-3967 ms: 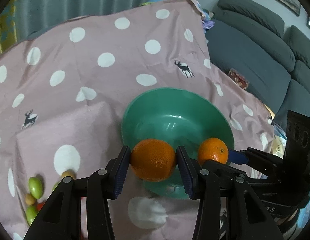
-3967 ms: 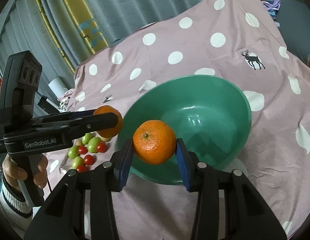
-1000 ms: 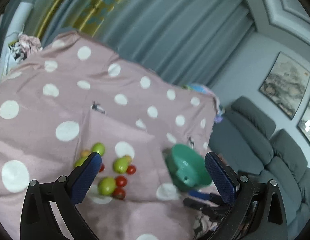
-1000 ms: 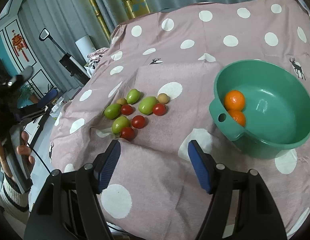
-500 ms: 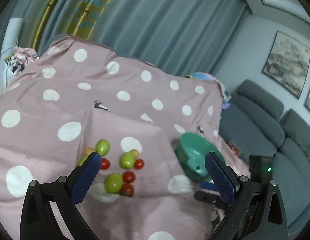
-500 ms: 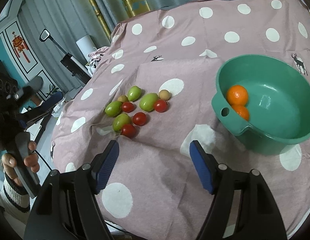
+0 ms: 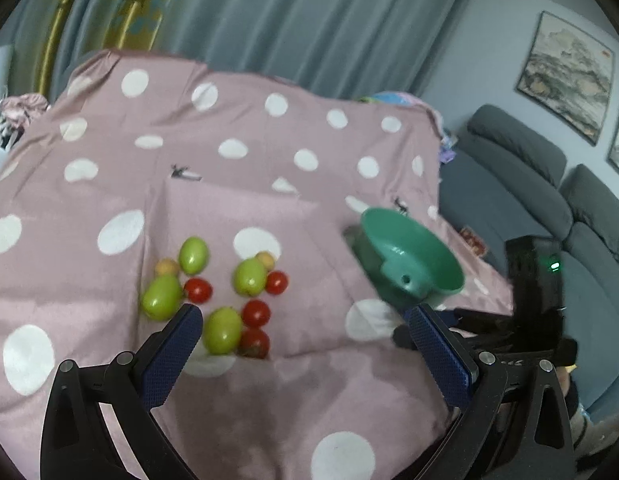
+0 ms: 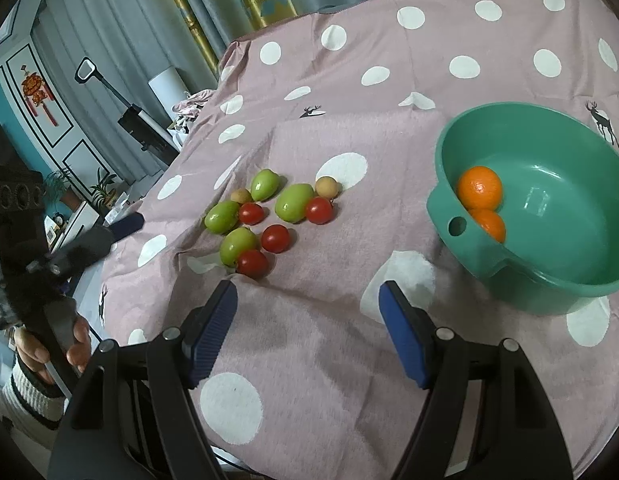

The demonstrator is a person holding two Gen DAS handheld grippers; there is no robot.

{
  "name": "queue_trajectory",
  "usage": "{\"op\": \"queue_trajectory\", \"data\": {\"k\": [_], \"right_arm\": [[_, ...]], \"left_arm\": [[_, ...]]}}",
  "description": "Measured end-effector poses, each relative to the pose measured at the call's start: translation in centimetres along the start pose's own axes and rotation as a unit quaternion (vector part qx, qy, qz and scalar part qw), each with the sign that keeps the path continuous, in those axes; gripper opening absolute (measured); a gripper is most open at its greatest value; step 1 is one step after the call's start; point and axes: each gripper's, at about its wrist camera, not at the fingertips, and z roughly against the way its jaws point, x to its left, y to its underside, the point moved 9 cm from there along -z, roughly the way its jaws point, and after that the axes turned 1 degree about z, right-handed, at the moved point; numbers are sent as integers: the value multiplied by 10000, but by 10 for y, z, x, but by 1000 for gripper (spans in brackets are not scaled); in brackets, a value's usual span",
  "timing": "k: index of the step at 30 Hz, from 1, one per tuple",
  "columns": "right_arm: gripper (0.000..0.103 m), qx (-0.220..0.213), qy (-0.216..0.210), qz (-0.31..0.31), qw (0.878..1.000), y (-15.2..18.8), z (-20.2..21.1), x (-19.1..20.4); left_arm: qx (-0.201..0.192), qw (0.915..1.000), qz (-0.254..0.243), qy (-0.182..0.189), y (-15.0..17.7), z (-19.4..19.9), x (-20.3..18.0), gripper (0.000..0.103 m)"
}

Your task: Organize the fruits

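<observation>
Blue-padded fingers (image 8: pixel 207 332) of both grippers spread wide and empty above the polka-dot cloth (image 8: pixel 309 344), touching nothing.

A soft, matt pink cloth (image 8: pixel 349 128) with white dots is covering the counter, lying in light creases. The green bowl (image 8: pixel 569 280) is looking like smooth, glossy plastic, catching highlights inside. The two oranges (image 8: pixel 479 186) are showing a dimpled skin, while the red tomatoes (image 8: pixel 275 238) and green fruits (image 8: pixel 294 202) are shining smooth. Both grippers' pads (image 8: pixel 211 330) are looking ribbed, matt blue on black plastic arms
</observation>
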Motion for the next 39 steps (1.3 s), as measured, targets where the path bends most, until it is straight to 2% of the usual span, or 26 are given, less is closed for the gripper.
{"op": "queue_trajectory", "data": {"k": [3,6,10,14,17,22,25,28,31,34,37,38,39], "right_arm": [[74,20,-13,-8,10000,-1,-3,-1],[74,74,-60,-71,9999,-2,-8,-3],[74,175,-125,-114,9997,-2,-18,-2],[74,252,-299,-169,9991,-6,-29,4],[74,301,-425,-238,9984,-12,-39,8],[74,461,-607,-277,9967,-18,-61,18],[73,556,-664,-290,9958,-20,-71,21],[71,588,-685,-341,9953,-26,-80,22],[68,574,-737,-342,9950,-31,-83,24],[65,589,-799,-318,9946,-33,-86,26],[62,643,-846,-355,9937,-33,-91,25],[60,651,-862,-379,9934,-33,-93,25],[59,657,-904,-414,9929,-33,-95,25]], "left_arm": [[172,9995,6,-257,5,-7,11,102],[406,9968,-69,-686,11,-13,25,102],[613,9907,-308,-1176,15,-18,41,102],[857,9848,-347,-1472,18,-27,54,102],[1024,9764,-600,-1804,20,-35,61,102],[1377,9702,-644,-1885,28,-51,69,102],[1465,9702,-592,-1839,30,-57,72,102],[1438,9695,-638,-1881,25,-59,71,102],[1217,9685,-798,-2021,14,-53,67,102],[1197,9712,-927,-1838,10,-53,61,102],[1386,9720,-917,-1663,15,-62,59,96],[1444,9712,-921,-1659,17,-66,59,89],[1529,9705,-913,-1624,20,-70,59,86]]}}
